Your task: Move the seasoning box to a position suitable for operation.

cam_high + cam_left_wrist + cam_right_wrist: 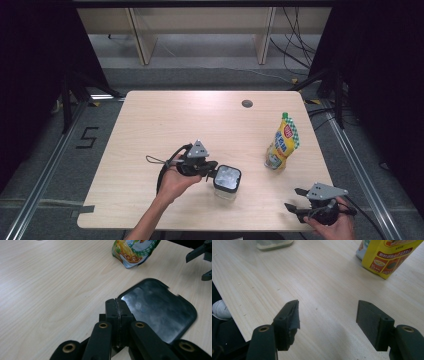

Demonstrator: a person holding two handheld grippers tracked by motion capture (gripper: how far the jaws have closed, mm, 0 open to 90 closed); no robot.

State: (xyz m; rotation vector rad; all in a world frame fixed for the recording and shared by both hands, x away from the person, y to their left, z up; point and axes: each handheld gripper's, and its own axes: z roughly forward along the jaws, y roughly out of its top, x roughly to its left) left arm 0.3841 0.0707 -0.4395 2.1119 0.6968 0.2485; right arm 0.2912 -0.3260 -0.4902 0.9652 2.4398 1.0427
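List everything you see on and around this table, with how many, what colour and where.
Table: one, light wood, centre.
Container: one, clear with a dark lid, near front edge, at the left gripper's tip.
Pouch: one, yellow with green check top, standing at right.
Round hole: one, dark, far side of tabletop.
Left gripper: one, black, jaws shut, touching the lid's edge.
Right gripper: one, black, jaws open, front right corner, holding nothing.

Table (150, 120) left half free; jar (227, 180) & pouch (283, 142) block right
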